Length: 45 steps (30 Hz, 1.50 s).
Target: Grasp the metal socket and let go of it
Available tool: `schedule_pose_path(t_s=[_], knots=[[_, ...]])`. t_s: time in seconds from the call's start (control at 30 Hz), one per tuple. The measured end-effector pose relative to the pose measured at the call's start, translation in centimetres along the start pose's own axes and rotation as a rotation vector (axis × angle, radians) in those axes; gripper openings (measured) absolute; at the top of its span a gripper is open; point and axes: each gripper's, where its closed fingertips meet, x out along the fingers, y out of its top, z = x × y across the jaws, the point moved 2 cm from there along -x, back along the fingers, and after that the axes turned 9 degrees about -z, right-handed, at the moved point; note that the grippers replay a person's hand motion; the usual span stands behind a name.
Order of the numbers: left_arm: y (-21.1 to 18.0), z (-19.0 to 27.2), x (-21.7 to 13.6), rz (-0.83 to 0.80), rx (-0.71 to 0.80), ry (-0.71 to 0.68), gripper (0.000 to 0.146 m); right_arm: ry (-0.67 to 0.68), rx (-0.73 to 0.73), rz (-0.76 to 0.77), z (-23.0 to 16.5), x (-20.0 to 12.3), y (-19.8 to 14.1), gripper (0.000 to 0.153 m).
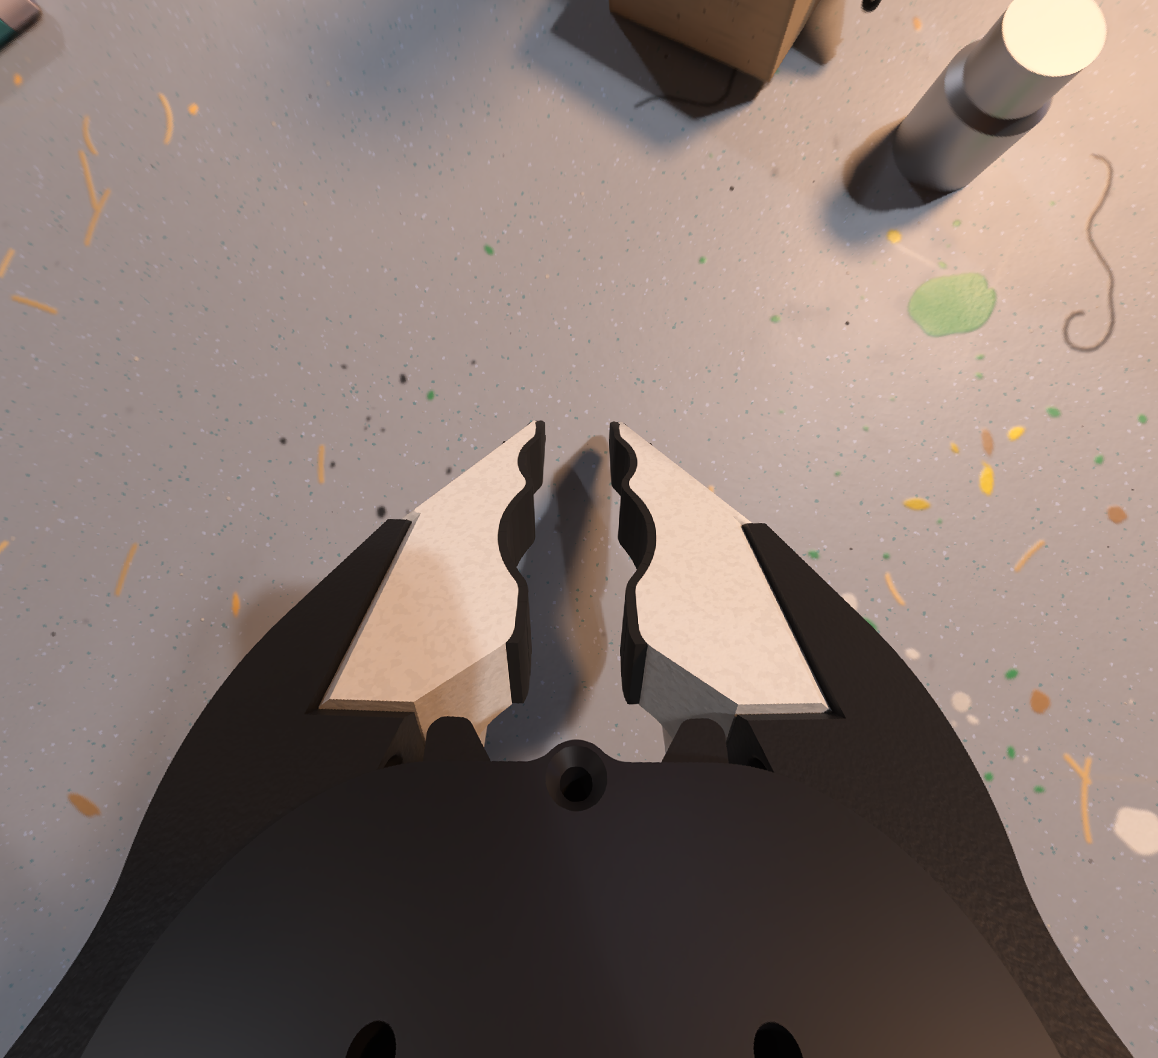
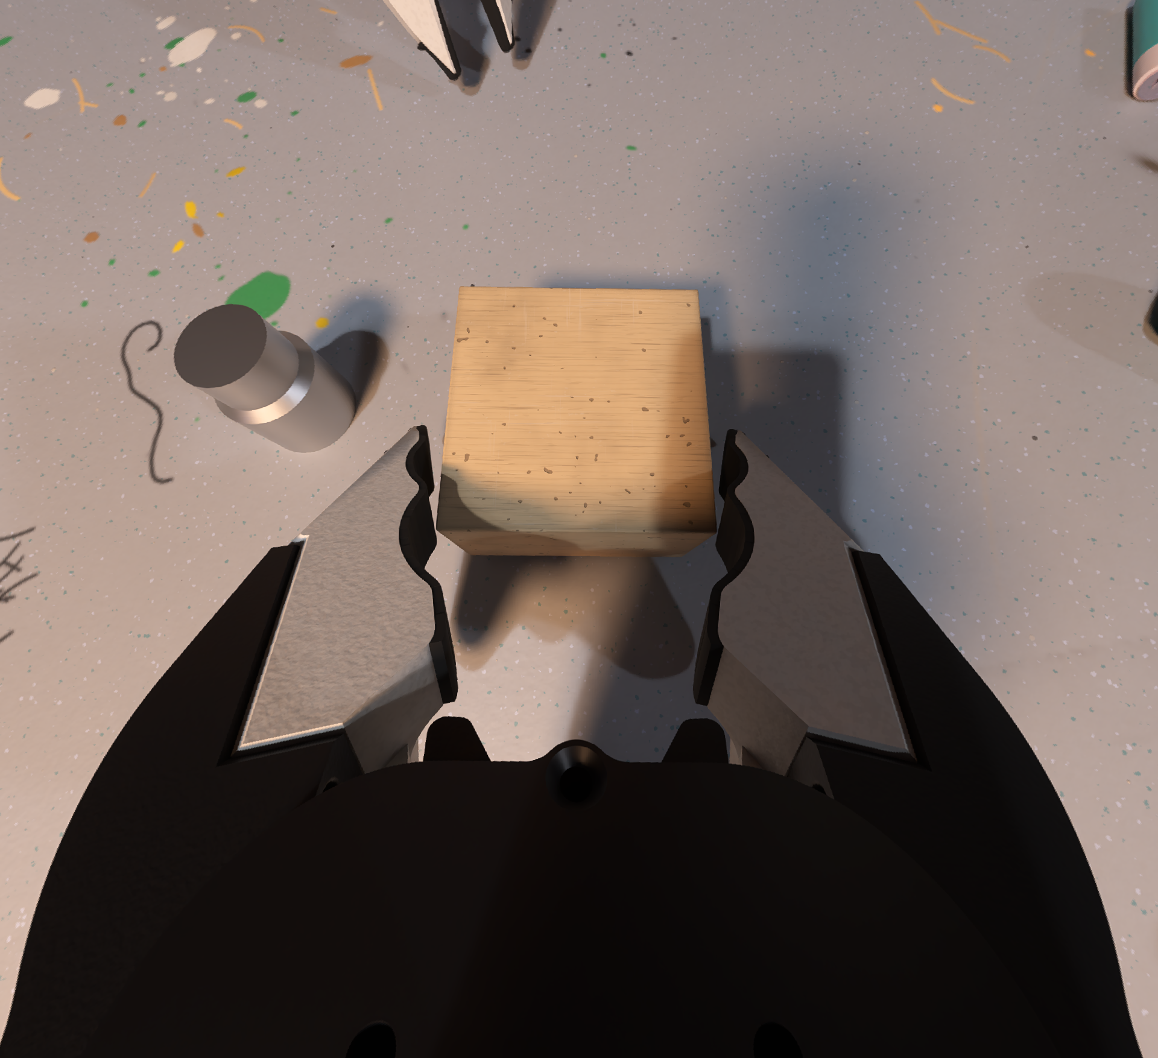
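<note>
Speckled grey tabletop (image 2: 877, 338), flecked with green, yellow and orange paint, is seen throughout. No legible writing is seen. Beside the wooden block (image 2: 576, 420) the metal socket (image 2: 263, 382) stands upright, untouched. The block is straddled by the right gripper (image 2: 576, 464), jaws spread. Beyond the block, over bare surface, the left gripper (image 1: 576, 432) is held, jaws narrowly parted, empty.

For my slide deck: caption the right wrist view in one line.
Right claw open around a wooden block, with the metal socket standing untouched to its left on the paint-flecked table.
</note>
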Motion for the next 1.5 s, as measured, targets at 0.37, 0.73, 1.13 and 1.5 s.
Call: schedule_pose_path(t_s=[0.37,0.73,1.13,1.5], knots=[[-3.1,-2.3,-1.1,-0.048,-0.137,0.065,0.019,0.036,-0.018,0.021,-0.2,-0.2,0.3,0.093],[1.0,1.6,-0.8,0.104,-0.061,-0.026,0.028,-0.065,0.066,0.176,1.1,-2.5,2.8,0.115],[1.0,1.3,1.2,0.063,-0.169,-0.078,0.027,-0.287,0.209,0.093,-0.5,-2.3,3.6,0.120],[-2.7,1.8,-0.9,0.027,-0.079,-0.091,0.026,-0.364,0.293,0.071,-2.5,-3.4,2.5,0.105]])
